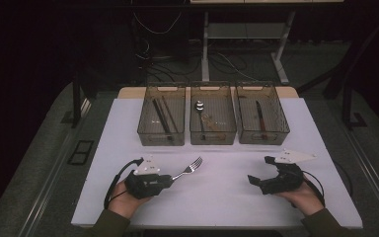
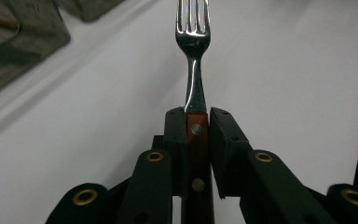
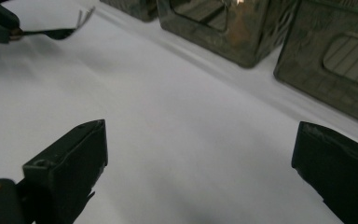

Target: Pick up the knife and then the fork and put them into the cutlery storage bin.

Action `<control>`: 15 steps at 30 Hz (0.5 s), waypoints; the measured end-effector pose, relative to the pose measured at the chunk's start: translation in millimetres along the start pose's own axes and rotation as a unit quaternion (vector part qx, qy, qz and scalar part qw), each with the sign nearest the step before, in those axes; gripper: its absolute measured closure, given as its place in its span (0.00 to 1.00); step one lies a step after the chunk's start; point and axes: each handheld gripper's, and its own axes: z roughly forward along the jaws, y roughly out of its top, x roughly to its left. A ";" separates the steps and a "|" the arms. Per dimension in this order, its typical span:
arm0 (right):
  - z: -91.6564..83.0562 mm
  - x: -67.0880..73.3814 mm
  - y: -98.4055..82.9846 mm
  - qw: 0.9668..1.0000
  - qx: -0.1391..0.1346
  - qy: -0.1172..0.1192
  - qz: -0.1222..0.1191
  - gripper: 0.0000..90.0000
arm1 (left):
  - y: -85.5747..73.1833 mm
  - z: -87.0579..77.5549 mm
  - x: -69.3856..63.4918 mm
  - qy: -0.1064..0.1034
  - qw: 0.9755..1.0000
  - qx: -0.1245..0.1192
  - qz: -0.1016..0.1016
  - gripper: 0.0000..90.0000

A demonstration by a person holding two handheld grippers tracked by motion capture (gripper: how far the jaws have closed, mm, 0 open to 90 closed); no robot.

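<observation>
Left gripper (image 1: 165, 180), near edge of the bench (image 1: 217, 197): jaws clamped on the wooden handle of a fork (image 2: 193, 42), whose long axis runs straight out from the jaws, tines forward and to the right toward three bins (image 1: 212, 116). Right gripper (image 1: 254, 180): jaws wide apart, holding nothing. The middle bin, with a spoon (image 1: 199, 105), likely lies nearest the tines.

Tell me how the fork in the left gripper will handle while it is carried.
The fork looks like polished metal with a riveted wooden handle, so it is probably stiff and won't droop. The left gripper clamps the flat handle, a hold that likely resists slipping. The head juts well past the jaws, so it may pivot if bumped.
</observation>
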 end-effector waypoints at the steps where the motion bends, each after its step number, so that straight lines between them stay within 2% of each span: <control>1: 0.8 0.4 3.1 1.000 -0.003 0.006 0.004 0.04 | 3.4 2.0 -1.2 0.001 1.000 -0.005 0.000 0.85; 4: 4.0 2.3 11.6 1.000 -0.010 0.014 0.008 0.04 | 14.4 7.7 -3.4 -0.002 1.000 -0.023 0.000 0.85; 12: 16.5 7.9 37.7 0.999 -0.026 0.036 0.014 0.04 | 46.5 29.1 -13.3 0.007 0.999 -0.051 0.006 0.85; 15: 21.7 7.5 47.9 0.998 -0.041 0.047 0.023 0.08 | 56.8 38.5 -18.3 0.010 0.998 -0.061 0.013 0.85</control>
